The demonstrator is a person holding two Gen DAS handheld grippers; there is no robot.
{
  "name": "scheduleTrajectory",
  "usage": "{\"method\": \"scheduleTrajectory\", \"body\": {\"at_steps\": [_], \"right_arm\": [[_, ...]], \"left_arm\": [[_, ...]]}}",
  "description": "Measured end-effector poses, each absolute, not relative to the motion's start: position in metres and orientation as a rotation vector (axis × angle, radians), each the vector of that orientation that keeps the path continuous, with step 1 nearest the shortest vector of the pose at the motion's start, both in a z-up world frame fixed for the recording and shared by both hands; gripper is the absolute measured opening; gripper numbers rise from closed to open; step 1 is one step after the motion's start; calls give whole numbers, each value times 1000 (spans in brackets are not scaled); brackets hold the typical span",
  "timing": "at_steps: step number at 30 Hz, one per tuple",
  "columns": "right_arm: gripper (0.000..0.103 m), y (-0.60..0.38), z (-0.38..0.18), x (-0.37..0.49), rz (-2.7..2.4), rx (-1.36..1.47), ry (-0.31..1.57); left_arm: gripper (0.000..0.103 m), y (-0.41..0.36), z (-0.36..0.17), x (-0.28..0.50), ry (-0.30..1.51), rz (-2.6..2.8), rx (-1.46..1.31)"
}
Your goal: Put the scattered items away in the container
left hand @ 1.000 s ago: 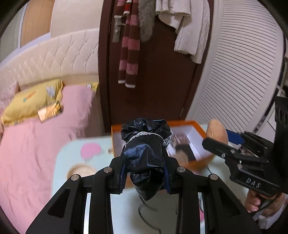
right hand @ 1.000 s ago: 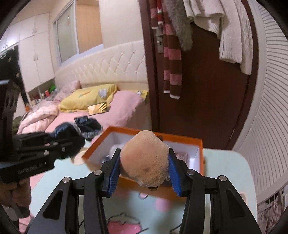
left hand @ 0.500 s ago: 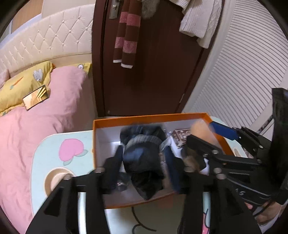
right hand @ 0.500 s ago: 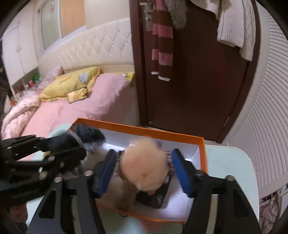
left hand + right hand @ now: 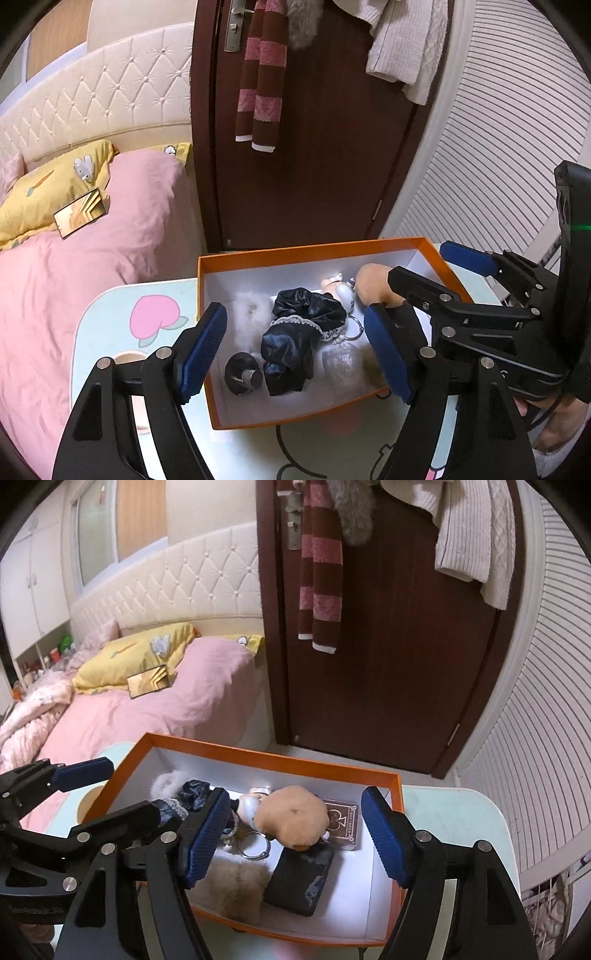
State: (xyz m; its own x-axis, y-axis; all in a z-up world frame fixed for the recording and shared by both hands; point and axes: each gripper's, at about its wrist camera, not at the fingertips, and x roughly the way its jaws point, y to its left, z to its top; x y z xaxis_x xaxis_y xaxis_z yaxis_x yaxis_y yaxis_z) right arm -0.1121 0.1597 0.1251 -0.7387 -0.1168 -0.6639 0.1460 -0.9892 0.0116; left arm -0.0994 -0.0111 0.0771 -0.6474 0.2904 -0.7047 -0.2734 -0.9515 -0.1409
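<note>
An orange box [image 5: 310,253] [image 5: 266,757] with white inside sits on a pale blue table [image 5: 107,332] [image 5: 454,812]. The table stands near a pink bed [image 5: 92,258] [image 5: 155,709] and a dark brown door [image 5: 314,147] [image 5: 388,646].

The left gripper [image 5: 295,350] [image 5: 146,786] hangs over the near side of the box. Its two blue fingers [image 5: 201,349] are wide apart and hold nothing. Inside the box, between those fingers, lies a shiny black cloth [image 5: 299,339] [image 5: 192,790] with a lace trim. A small black round thing [image 5: 243,374] lies just beside the cloth, toward the near wall of the box. A white fluffy ball [image 5: 251,308] [image 5: 166,781] lies next to the cloth, toward the far wall.

The right gripper [image 5: 295,834] [image 5: 417,280] hangs over the right part of the box. Its blue fingers [image 5: 384,836] are also wide apart and hold nothing. A tan fuzzy ball [image 5: 295,818] [image 5: 373,286] rests in the box between them, partly on top of a dark flat pouch [image 5: 301,880]. A brown card pack [image 5: 341,823] lies just behind the tan ball. A little white toy [image 5: 253,803] [image 5: 341,291] with a metal ring [image 5: 254,845] [image 5: 352,328] lies beside the ball, toward the black cloth. A light brown furry thing [image 5: 236,890] lies near the front wall of the box.

A gold phone [image 5: 81,218] [image 5: 149,685] lies on the bed by a yellow pillow [image 5: 48,192] [image 5: 136,657].
</note>
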Motion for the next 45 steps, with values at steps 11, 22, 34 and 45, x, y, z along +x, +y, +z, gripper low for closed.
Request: {"method": "scheduleTrajectory", "body": {"at_steps": [11,22,34,45], "right_arm": [[76,152,147,-85,-2810,982,62],[80,139,142,-48,-2798,984,73],[85,151,57,-21,-2724,1342,27],[103,158,44,-20,-2757,1393,20]], "left_arm": [[77,-17,101,-66,-80,2614,-1043],[77,-24,82,-25,-110,2626,-1110],[78,-39,9,-14,-227,2661,-1409],[103,-34,-10,-21,0,2774,-1472]]}}
